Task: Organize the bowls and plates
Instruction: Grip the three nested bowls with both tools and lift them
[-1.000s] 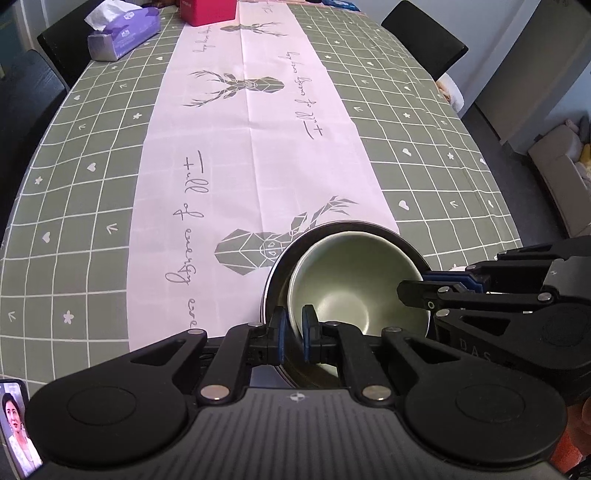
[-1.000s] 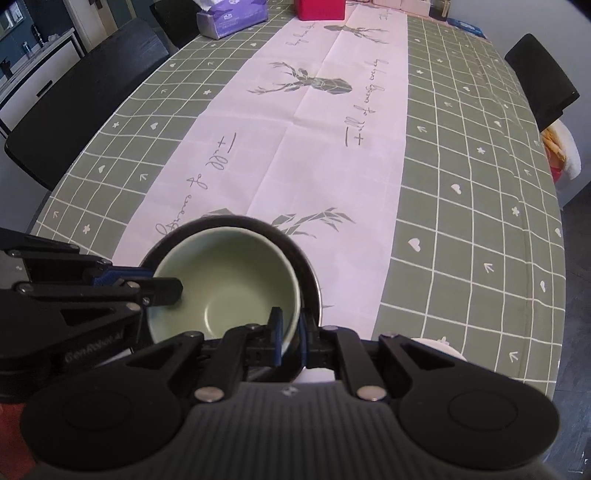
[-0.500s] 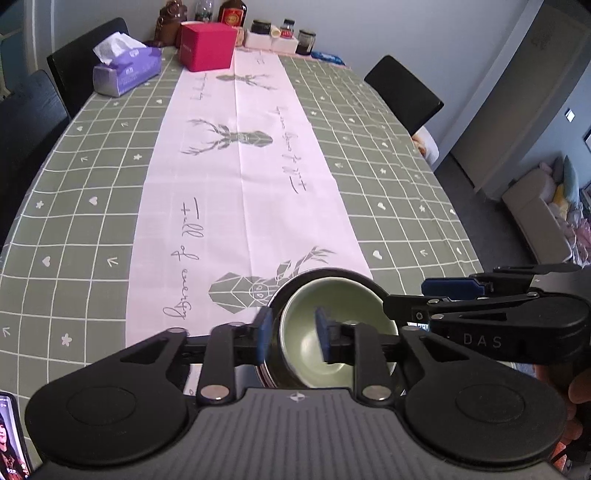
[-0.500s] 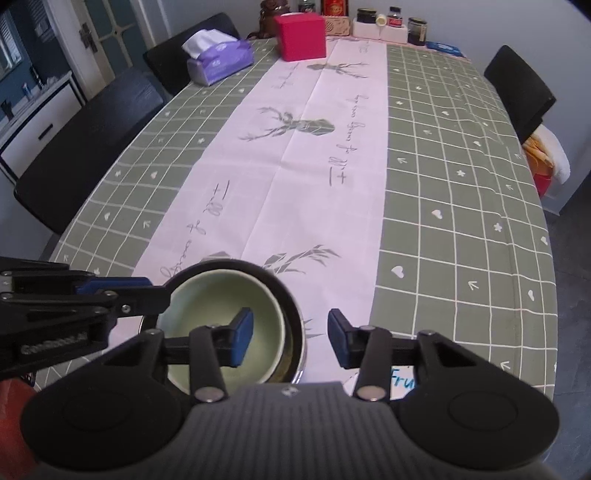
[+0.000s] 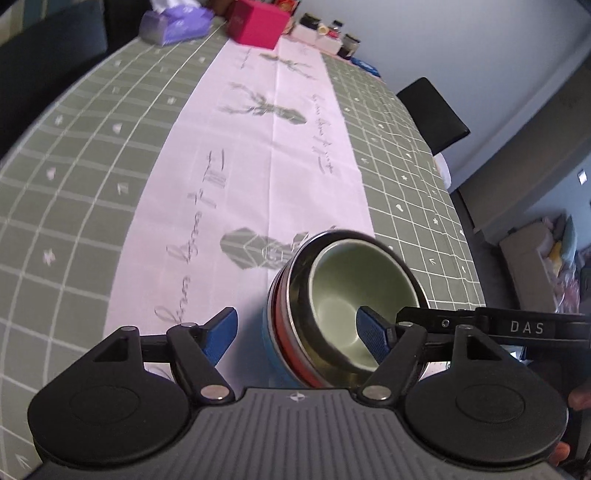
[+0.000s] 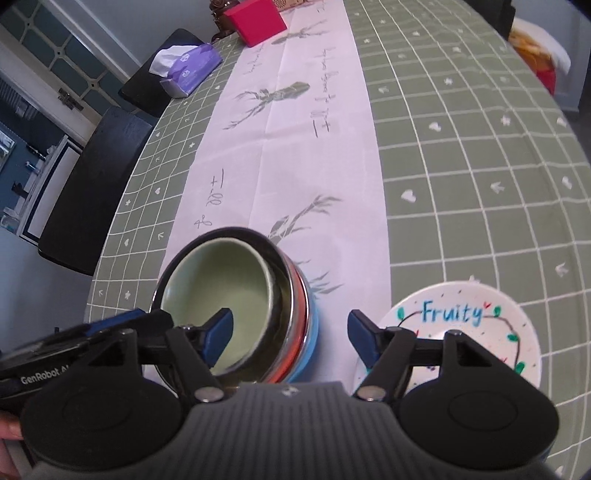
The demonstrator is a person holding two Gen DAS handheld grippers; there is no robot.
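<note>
Green ceramic first: the pale green bowl is nested in a steel bowl, which sits on a red and a blue one below, and the whole bowl stack stands on the pink runner low in both frames, right of centre in the left wrist view and left of centre in the right wrist view. I read that nesting as the point of the job: smallest inside, one footprint on the tabletop.

My left tool has its jaws opening. One blue pad hangs over the green bowl's inside and the other stands clear on the runner side, so the rim lies between them but nothing presses on it. Same story for my right tool: its jaws are opening, one pad inside the bowl, the other out beyond the blue wall, no squeeze. Two tools on opposite rims makes sense for keeping a bowl level on the way down.

Lower right of the right wrist view, a white plate lettered "Fruity" lies just beside the stack, apart from it. My guess is it goes next. The tissue box and red box sit far up the frame, well out of it.
</note>
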